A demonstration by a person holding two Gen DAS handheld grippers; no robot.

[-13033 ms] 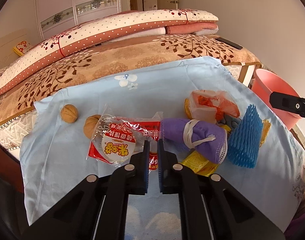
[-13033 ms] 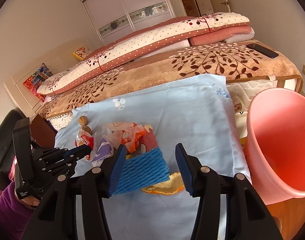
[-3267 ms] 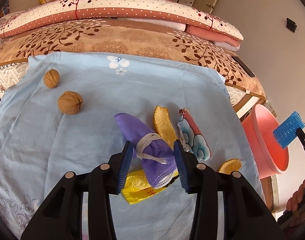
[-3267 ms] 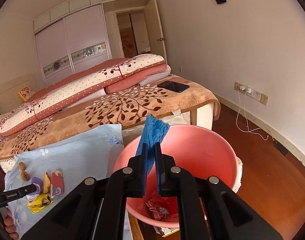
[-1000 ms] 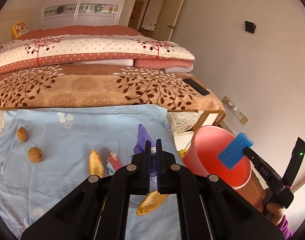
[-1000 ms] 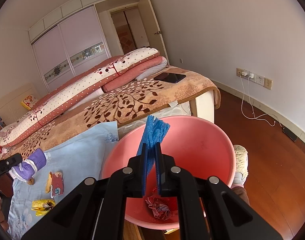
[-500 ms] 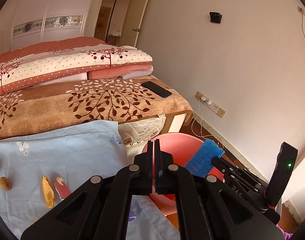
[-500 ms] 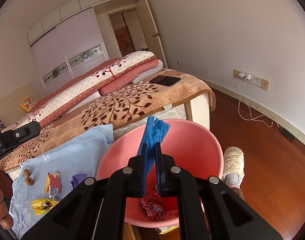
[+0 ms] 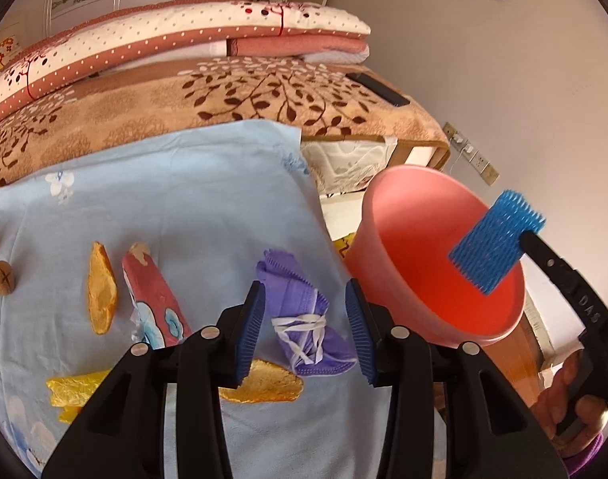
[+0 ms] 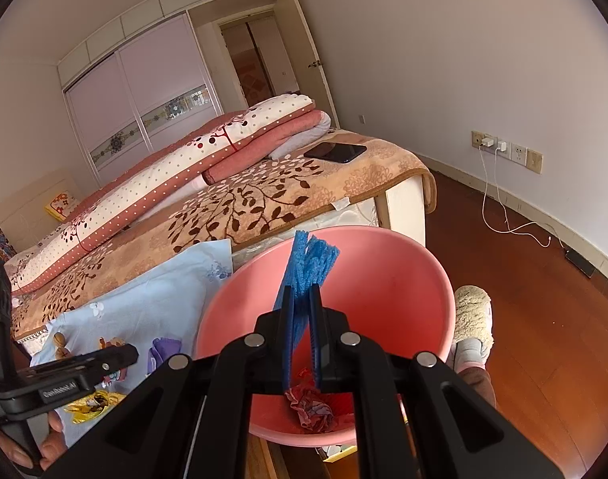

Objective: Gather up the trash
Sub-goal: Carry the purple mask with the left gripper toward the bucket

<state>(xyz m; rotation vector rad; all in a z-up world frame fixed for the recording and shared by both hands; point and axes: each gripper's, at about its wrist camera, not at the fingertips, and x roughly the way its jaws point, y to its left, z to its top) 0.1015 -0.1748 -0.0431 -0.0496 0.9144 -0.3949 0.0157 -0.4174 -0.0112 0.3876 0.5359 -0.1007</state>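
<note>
Your right gripper (image 10: pixel 302 333) is pinching a blue foam net (image 10: pixel 306 265) — bumpy and full of little holes — above the round, smooth pink bucket (image 10: pixel 435 275), which is sitting just off the right edge of the light blue sheet (image 9: pixel 176 183). Crumpled red trash (image 10: pixel 310 403) is lying at the bucket's bottom. Your left gripper (image 9: pixel 304 331) is standing wide open with nothing in it, and a soft purple mask (image 9: pixel 304 319) with white straps is lying between its fingers near the sheet's right edge — beside curled orange peel (image 9: pixel 264 387).
</note>
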